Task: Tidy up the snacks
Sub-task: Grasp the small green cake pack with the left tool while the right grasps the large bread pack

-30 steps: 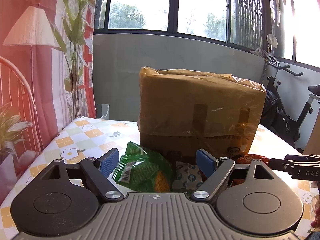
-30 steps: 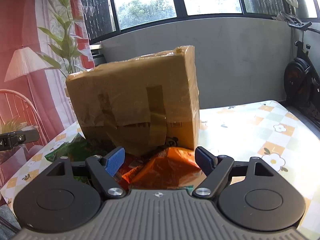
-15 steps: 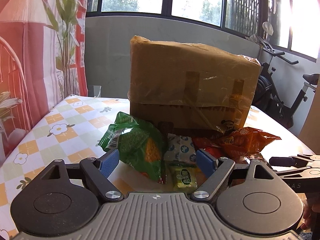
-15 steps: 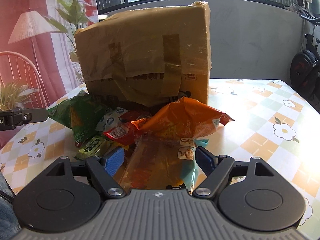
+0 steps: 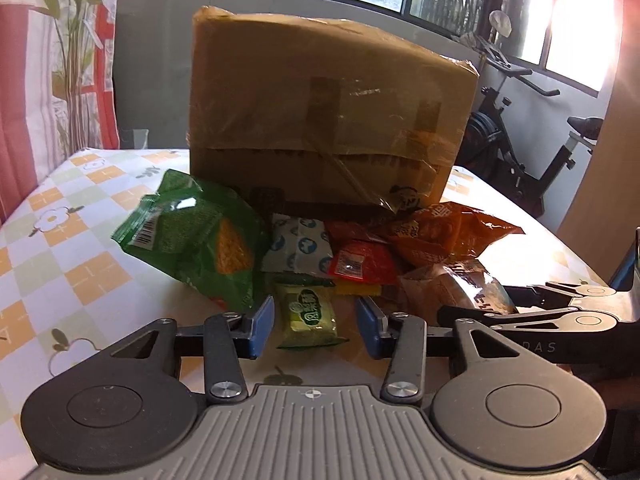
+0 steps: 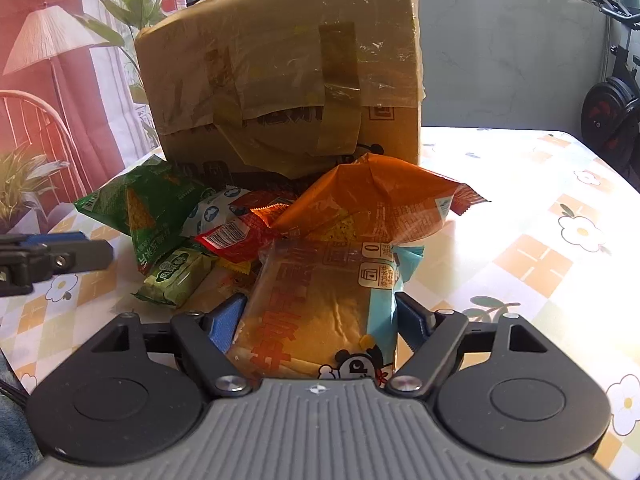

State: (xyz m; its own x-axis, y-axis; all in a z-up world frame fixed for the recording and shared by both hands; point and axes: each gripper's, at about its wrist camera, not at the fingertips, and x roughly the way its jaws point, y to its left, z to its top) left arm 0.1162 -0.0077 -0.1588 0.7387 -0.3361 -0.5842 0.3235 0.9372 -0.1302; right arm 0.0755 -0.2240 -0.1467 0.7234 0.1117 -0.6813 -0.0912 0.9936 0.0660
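Note:
A pile of snacks lies before a taped cardboard box (image 5: 328, 120) (image 6: 288, 80). In the left wrist view my left gripper (image 5: 316, 322) is open, its jaws on either side of a small green packet (image 5: 308, 312) without gripping it. Beyond lie a green chip bag (image 5: 196, 236), a white-blue packet (image 5: 300, 244), a red packet (image 5: 360, 264) and an orange bag (image 5: 448, 232). In the right wrist view my right gripper (image 6: 320, 320) is open around a clear bread pack (image 6: 320, 312), touching or not I cannot tell. The orange bag (image 6: 380, 200) lies behind it.
The table has a checked floral cloth (image 5: 60, 240) (image 6: 540, 240). An exercise bike (image 5: 520, 140) stands at the right beyond the table. A curtain and plant (image 5: 72, 60) are at the left. The left gripper's finger (image 6: 52, 258) shows at the left edge of the right wrist view.
Both grippers have tipped down and come closer to the snack pile. The green packet now sits between the left jaws, the bread pack between the right jaws.

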